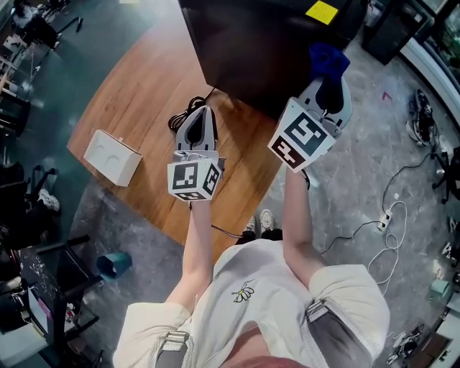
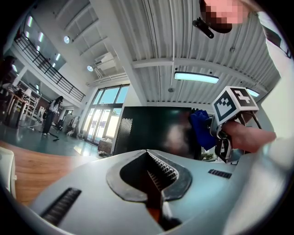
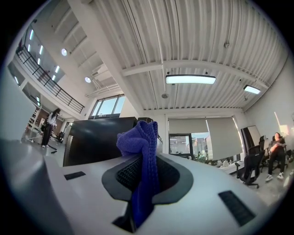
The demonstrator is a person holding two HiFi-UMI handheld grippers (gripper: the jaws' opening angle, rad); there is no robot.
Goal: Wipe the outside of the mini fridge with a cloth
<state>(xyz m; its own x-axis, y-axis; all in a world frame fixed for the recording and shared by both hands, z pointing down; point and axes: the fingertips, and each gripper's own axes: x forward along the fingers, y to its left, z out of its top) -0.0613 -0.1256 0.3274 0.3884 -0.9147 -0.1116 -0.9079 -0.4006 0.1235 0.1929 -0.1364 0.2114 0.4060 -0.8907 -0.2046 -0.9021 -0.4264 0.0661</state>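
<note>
Gripping a knitted blue cloth (image 3: 141, 137), the right gripper (image 3: 146, 160) had its ribbed black pads shut on the fabric, which bunched into a soft knot above them. Only the head view showed the cloth held near a corner of the boxy black mini fridge (image 1: 251, 50), at the far edge of the wood-grain table (image 1: 144, 108). It also showed a yellow note (image 1: 322, 11) on top and a white box (image 1: 113, 156) well apart. The left gripper (image 2: 151, 160) had its toothed jaws pressed together, empty, facing the fridge's glossy side with its perforated patch.
</note>
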